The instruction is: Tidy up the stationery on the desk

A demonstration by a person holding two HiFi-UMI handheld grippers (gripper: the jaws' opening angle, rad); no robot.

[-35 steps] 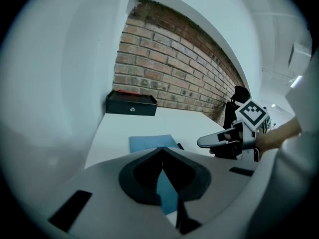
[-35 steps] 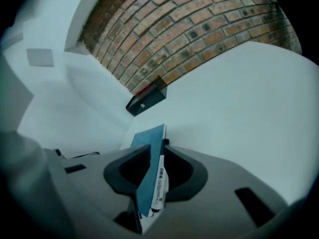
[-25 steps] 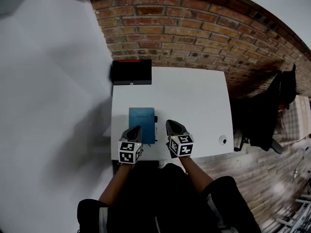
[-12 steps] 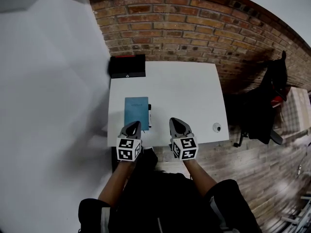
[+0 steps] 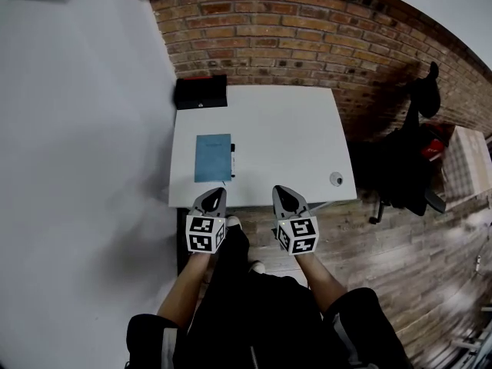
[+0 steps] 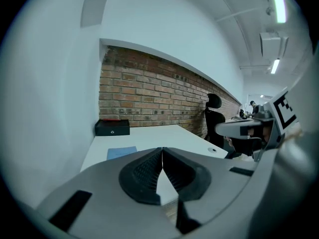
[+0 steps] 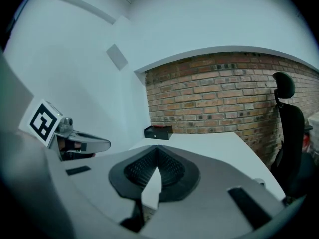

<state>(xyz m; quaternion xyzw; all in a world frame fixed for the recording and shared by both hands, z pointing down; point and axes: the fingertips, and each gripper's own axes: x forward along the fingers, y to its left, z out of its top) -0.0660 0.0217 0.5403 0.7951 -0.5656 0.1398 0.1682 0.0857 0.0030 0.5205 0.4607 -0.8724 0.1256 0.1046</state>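
Pen [image 5: 232,160] beside blue notebook [image 5: 213,157] shows only in the head view.

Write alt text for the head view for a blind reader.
From above: a person holds the left gripper and right gripper, fingers shut and empty, at the near edge of a white desk. On it lie a blue notebook, a pen beside it, and a black box at the far left corner by a brick wall.

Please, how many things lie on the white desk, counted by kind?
Black box: 1
Blue notebook: 1
Dark pen: 1
Small round object: 1
Total: 4
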